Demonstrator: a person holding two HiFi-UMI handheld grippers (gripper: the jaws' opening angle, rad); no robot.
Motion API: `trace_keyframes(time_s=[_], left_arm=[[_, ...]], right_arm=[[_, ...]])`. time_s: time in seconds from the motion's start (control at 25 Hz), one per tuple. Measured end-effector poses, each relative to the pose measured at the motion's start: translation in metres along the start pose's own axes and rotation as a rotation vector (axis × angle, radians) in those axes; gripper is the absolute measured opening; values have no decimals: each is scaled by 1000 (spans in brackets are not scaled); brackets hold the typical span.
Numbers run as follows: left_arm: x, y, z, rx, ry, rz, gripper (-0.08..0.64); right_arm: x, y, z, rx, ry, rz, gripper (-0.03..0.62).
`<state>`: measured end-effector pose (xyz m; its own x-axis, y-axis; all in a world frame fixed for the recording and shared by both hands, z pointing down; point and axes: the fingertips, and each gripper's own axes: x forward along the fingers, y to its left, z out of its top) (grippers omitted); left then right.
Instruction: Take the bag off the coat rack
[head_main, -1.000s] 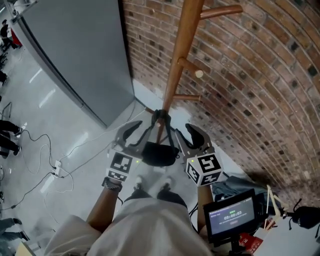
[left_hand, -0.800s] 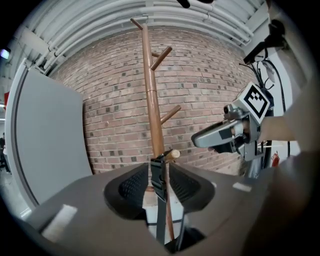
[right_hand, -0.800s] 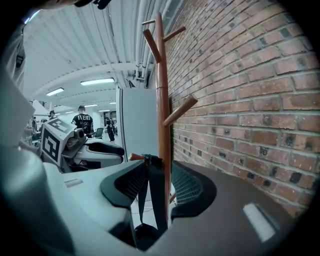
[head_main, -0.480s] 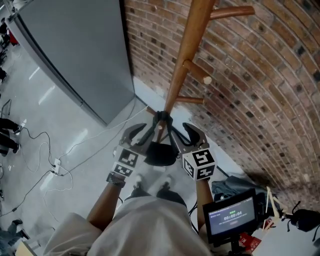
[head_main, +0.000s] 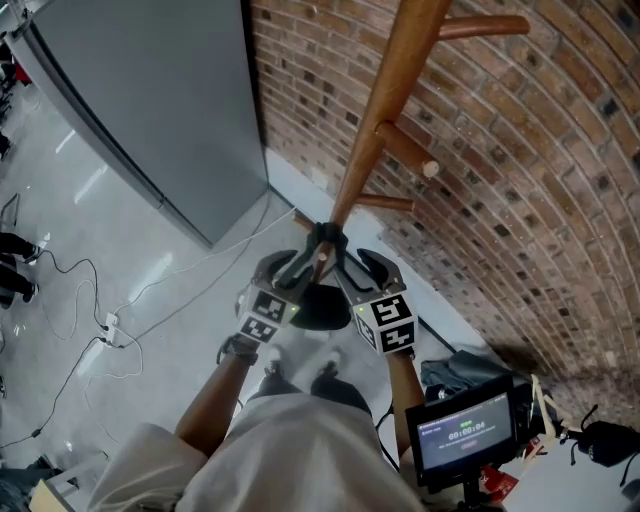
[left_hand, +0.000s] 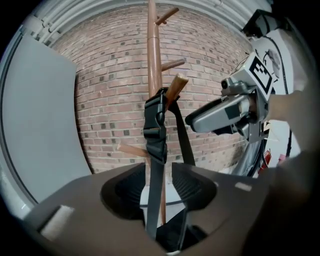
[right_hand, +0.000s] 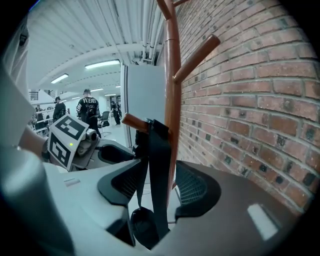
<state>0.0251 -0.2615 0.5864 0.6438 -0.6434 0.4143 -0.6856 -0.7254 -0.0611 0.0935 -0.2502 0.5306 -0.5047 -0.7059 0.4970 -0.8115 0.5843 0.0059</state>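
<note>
Brick wall (head_main: 520, 180) noted behind, with the wooden coat rack (head_main: 385, 110) stood near it. The black bag (head_main: 322, 310) is hung low by its strap (left_hand: 156, 150) from a short peg (left_hand: 176, 85), between both grippers.

- Left gripper (left_hand: 159, 187): jaws opening, strap between them, not pinched.
- Right gripper (right_hand: 159, 186): jaws likewise opening around the strap, not pinched.
</note>
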Motion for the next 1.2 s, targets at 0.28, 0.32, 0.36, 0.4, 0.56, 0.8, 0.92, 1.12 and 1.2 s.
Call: trace_keyframes(time_s=[0.28, 0.32, 0.36, 0.4, 0.56, 0.8, 0.92, 1.12, 1.2], left_arm=[[24, 4, -14, -10, 30, -20, 164], [27, 3, -16, -15, 34, -25, 164], [30, 3, -18, -24, 37, -30, 164], [31, 3, -19, -38, 37, -35, 164], [36, 6, -23, -87, 31, -41, 158], [40, 8, -22, -115, 12, -49, 104], [40, 6, -21, -118, 10, -57, 84], [37, 8, -20, -131, 7, -50, 54], [37, 9, -20, -138, 8, -46, 35]], right_arm=[[15, 3, -4, -19, 30, 15, 212], [16, 4, -3, -20, 30, 19, 206], [18, 6, -2, -18, 28, 25, 201], [19, 7, -1, -17, 27, 29, 195], [25, 9, -2, -19, 33, 29, 181], [35, 8, -8, 9, 36, 22, 132], [37, 7, -8, 9, 28, 15, 118], [38, 9, -8, 7, 36, 4, 92], [39, 8, -9, 10, 41, -5, 49]])
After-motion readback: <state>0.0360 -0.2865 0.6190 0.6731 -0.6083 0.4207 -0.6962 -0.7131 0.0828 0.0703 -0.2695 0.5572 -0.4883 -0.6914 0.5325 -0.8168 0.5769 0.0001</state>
